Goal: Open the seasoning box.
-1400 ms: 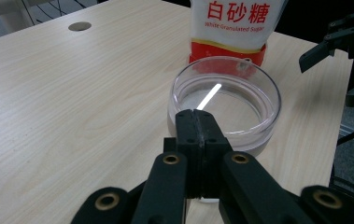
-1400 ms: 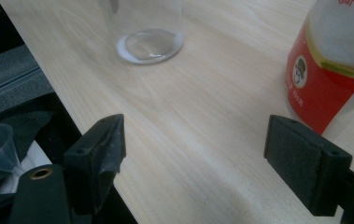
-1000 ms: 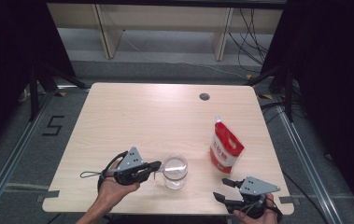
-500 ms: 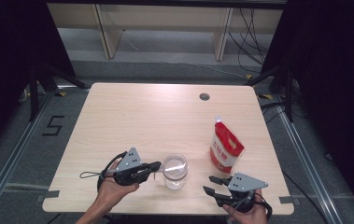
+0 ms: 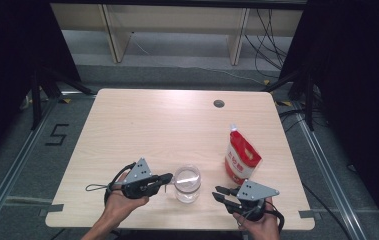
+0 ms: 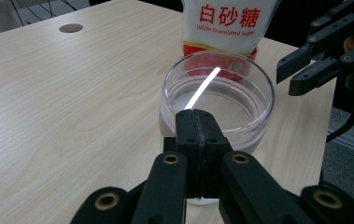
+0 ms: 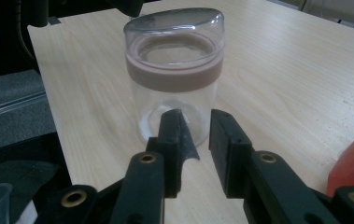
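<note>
A clear glass jar (image 5: 187, 184) with a transparent lid and a brownish seal band (image 7: 174, 74) stands near the table's front edge. My left gripper (image 5: 168, 176) points at it from the left, its jaws shut with nothing between them; the tips (image 6: 197, 114) sit right at the jar's (image 6: 219, 93) near wall. My right gripper (image 5: 218, 193) faces the jar from the right, a short way off. Its jaws (image 7: 195, 116) have just been closing and stand narrowly open, nothing between them. A red-and-white sugar pouch (image 5: 241, 160) stands upright behind the right gripper.
The light wooden table (image 5: 167, 125) has a round cable hole (image 5: 219, 103) at the back right. The front edge lies just below both hands. Dark curtains flank the table, and shelving stands beyond it.
My right gripper has moved left toward the jar and its jaws have narrowed. The left gripper, the jar and the pouch have stayed put.
</note>
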Action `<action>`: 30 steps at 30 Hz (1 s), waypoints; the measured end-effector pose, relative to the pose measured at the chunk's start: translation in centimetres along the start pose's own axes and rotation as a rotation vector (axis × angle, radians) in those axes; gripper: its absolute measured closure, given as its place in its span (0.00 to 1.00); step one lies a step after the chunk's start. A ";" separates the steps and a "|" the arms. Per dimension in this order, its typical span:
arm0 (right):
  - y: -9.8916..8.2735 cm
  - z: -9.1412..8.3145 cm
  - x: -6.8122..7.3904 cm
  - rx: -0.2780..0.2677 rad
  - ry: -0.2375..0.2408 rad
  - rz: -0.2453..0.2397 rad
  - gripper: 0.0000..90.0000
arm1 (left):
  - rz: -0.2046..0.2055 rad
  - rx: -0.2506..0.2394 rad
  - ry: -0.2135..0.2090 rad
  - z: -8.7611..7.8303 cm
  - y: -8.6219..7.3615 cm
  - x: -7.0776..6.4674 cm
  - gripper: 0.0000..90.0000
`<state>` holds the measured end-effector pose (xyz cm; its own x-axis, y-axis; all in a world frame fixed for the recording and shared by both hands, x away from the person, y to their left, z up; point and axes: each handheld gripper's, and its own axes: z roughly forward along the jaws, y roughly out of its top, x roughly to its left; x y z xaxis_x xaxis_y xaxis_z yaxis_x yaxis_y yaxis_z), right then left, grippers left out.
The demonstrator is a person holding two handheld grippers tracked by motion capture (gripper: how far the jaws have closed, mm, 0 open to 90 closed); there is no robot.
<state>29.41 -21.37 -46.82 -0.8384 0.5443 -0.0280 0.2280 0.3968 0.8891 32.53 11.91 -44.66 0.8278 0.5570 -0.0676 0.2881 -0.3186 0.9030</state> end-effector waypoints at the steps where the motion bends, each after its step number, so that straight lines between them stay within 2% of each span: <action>1: 0.2 0.2 0.0 -0.005 -0.002 0.003 0.86 | 0.001 0.000 0.000 0.0 0.0 0.0 0.99; 3: 0.2 0.3 0.1 -0.003 -0.001 0.011 0.87 | 0.000 0.000 0.000 0.0 0.0 0.0 0.99; 4: 0.3 0.5 0.0 -0.011 0.002 -0.007 0.87 | 0.000 -0.001 0.001 0.0 0.0 0.0 0.99; 6: 0.5 0.6 -0.1 -0.009 0.003 -0.007 0.88 | -0.003 -0.007 -0.003 0.0 -0.1 0.0 0.99; 8: 0.5 0.7 -0.1 -0.006 0.007 0.005 0.89 | -0.022 -0.007 0.000 0.0 -0.1 -0.2 0.99; 11: 0.6 0.9 0.0 -0.005 0.009 -0.002 0.89 | -0.005 -0.003 0.003 -0.1 -0.1 -0.1 0.99; 13: 0.8 1.0 -0.1 -0.009 0.011 -0.016 0.90 | -0.006 -0.005 0.003 -0.1 -0.1 -0.1 0.99; 16: 0.9 1.1 0.0 -0.003 0.007 -0.011 0.91 | -0.003 -0.003 0.005 -0.1 -0.1 -0.1 0.99; 18: 1.0 1.3 -0.1 -0.016 0.009 -0.030 0.93 | -0.005 -0.006 0.003 -0.1 -0.1 -0.1 0.99; 21: 1.1 1.6 -0.1 -0.023 0.008 -0.019 0.93 | -0.004 -0.007 0.004 -0.1 -0.2 -0.1 0.99; 25: 1.3 1.8 -0.1 -0.014 0.024 -0.033 0.96 | -0.006 -0.011 0.010 -0.1 -0.2 -0.2 0.99; 28: 1.5 2.0 -0.1 -0.011 0.015 -0.030 0.97 | -0.006 -0.013 0.008 -0.1 -0.2 -0.1 0.99; 30: 1.6 2.2 0.0 -0.012 0.014 -0.023 0.98 | -0.028 -0.017 0.009 0.0 -0.3 -0.2 0.99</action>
<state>30.88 -19.15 -46.38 -0.8504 0.5244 -0.0419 0.2027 0.4001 0.8938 32.23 11.89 -44.90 0.8152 0.5723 -0.0893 0.3029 -0.2897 0.9079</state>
